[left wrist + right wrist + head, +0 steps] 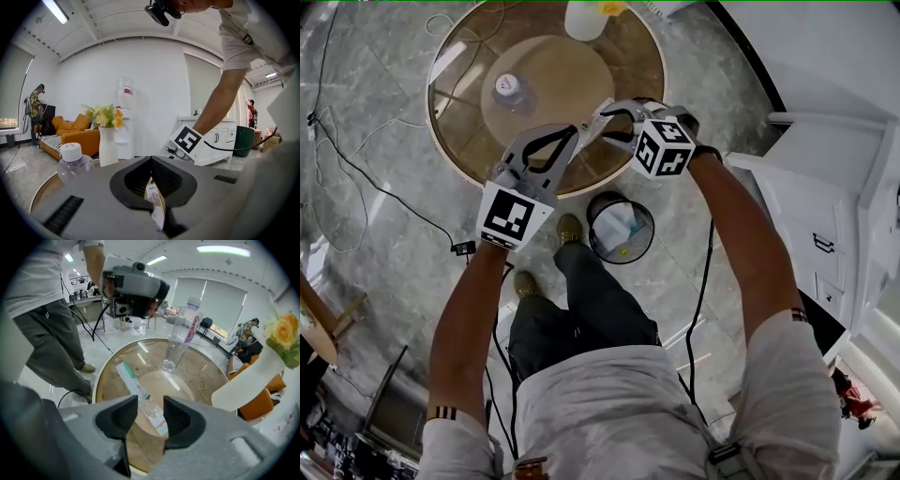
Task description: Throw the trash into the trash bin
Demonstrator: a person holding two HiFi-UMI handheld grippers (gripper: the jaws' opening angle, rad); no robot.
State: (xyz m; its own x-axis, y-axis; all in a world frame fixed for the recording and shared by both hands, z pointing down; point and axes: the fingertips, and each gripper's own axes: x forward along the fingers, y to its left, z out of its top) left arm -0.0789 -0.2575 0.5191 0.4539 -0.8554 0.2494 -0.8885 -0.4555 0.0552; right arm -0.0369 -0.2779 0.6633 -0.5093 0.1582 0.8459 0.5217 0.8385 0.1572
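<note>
A long clear wrapper with green print (pixel 139 392) lies on the round glass table (pixel 110 376). It shows through the gap of my right gripper (pixel 150 404), which hangs open just above it without touching. My left gripper (pixel 151 161) is shut on a small printed scrap of wrapper (pixel 155 202) that hangs down from the pinch. In the head view both grippers, left (pixel 572 133) and right (pixel 605 114), meet over the table's near edge (pixel 455 141). The black trash bin with a white liner (pixel 598 208) stands on the floor just below them, by my feet.
On the table stand a clear water bottle (pixel 511 91) (pixel 180 336) (pixel 73 161) and a white vase of flowers (pixel 108 145) (pixel 584 19). Cables (pixel 356 169) trail over the marble floor. White cabinets (pixel 825 216) stand at the right. Two people (pixel 35 105) (pixel 251 110) are far off.
</note>
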